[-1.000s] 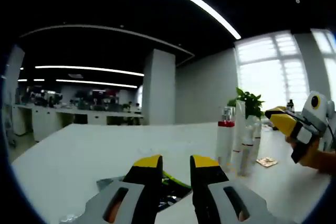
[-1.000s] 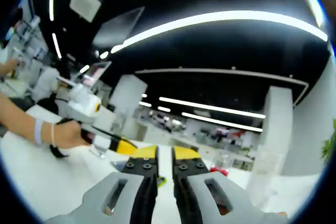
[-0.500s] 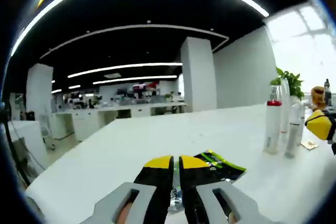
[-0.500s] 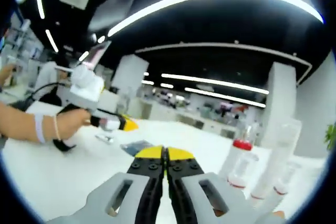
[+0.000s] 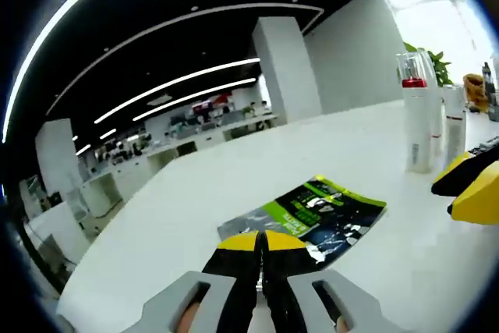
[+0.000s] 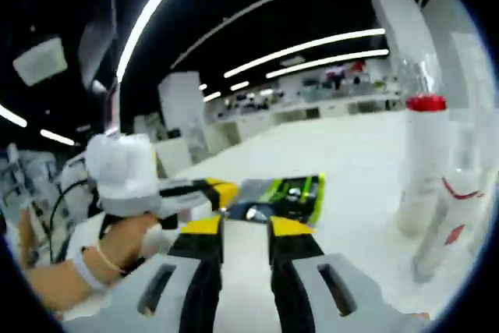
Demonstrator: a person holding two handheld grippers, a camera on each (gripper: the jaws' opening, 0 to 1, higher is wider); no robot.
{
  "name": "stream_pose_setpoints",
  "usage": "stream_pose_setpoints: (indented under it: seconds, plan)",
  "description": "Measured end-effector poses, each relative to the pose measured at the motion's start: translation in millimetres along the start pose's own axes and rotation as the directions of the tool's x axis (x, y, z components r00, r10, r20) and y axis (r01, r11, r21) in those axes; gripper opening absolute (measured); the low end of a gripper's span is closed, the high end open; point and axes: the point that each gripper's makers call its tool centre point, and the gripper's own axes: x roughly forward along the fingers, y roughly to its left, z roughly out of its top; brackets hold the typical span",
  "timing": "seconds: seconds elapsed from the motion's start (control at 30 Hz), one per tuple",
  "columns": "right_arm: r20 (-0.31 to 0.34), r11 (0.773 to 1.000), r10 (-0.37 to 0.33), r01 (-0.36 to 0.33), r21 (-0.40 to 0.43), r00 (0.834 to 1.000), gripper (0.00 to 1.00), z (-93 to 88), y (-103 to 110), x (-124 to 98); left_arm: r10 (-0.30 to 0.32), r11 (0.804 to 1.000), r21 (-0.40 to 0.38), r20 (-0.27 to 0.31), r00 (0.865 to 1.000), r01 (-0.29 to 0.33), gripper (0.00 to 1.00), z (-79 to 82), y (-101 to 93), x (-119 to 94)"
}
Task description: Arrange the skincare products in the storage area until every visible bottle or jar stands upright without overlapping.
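Note:
A flat green and black sachet (image 5: 312, 212) lies on the white table (image 5: 234, 185), just beyond my left gripper (image 5: 261, 241), whose jaws are shut with nothing seen between them. A white bottle with a red cap (image 5: 413, 126) stands upright at the right, with another pale bottle (image 5: 454, 126) beside it. My right gripper's yellow tip (image 5: 475, 189) comes in from the right. In the right gripper view, my right gripper (image 6: 247, 228) is open above the table, near the sachet (image 6: 288, 191). The left gripper (image 6: 222, 190), held by a hand, points at the sachet's near edge. The red-capped bottle (image 6: 422, 161) and a clear tube (image 6: 448, 224) stand at the right.
The person's hand and wrist (image 6: 101, 251) hold the left gripper at the lower left. A potted plant (image 5: 425, 56) stands behind the bottles. Bare table stretches to the left and behind the sachet. Office desks and a pillar (image 5: 284, 76) lie far back.
My right gripper has opened from shut. Both views have tipped down towards the table, and the sachet now lies closer to both grippers.

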Motion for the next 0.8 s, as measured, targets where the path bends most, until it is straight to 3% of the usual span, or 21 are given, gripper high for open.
stream_pose_setpoints:
  seconds: [0.03, 0.1, 0.2, 0.23, 0.37, 0.63, 0.73, 0.8]
  plan:
    - [-0.028, 0.997, 0.015, -0.013, 0.072, 1.0, 0.36, -4.0, -1.9, 6.5, -0.008, 1.0, 0.0, -0.004, 1.0, 0.008, 0.01, -1.2, -1.1, 0.1]
    - [-0.046, 0.991, 0.015, -0.009, 0.132, 0.999, 0.46, -6.8, -4.8, 11.5, -0.05, 0.999, -0.019, -0.03, 0.998, 0.049, 0.01, -7.4, -6.8, 3.8]
    - [-0.05, 0.98, -0.016, 0.025, 0.196, 0.999, 0.41, -7.6, -14.0, 17.3, -0.074, 0.997, -0.029, -0.082, 0.994, 0.072, 0.01, -21.4, -9.4, 8.5]
    - [-0.059, 0.977, -0.017, 0.029, 0.212, 0.998, 0.41, -8.9, -14.1, 18.6, -0.075, 0.997, -0.036, -0.07, 0.995, 0.073, 0.01, -18.0, -8.1, 8.0]
    - [-0.109, 0.959, -0.045, 0.074, 0.274, 0.993, 0.49, -13.2, -20.7, 26.4, -0.093, 0.994, -0.059, -0.105, 0.99, 0.087, 0.0, -21.3, -9.3, 6.7]
    - [-0.186, 0.917, -0.111, 0.173, 0.359, 0.976, 0.46, -19.3, -41.7, 29.5, -0.108, 0.991, -0.089, -0.102, 0.989, 0.099, 0.0, -28.2, -10.9, -2.6]
    - [-0.177, 0.885, -0.111, 0.178, 0.43, 0.978, 0.44, -15.8, -43.9, 35.8, -0.109, 0.991, -0.092, -0.1, 0.989, 0.1, 0.0, -28.7, -11.4, -2.8]
    - [-0.175, 0.878, -0.119, 0.186, 0.442, 0.977, 0.43, -14.6, -47.2, 41.4, -0.112, 0.991, -0.089, -0.098, 0.989, 0.103, 0.0, -29.3, -11.6, -3.8]
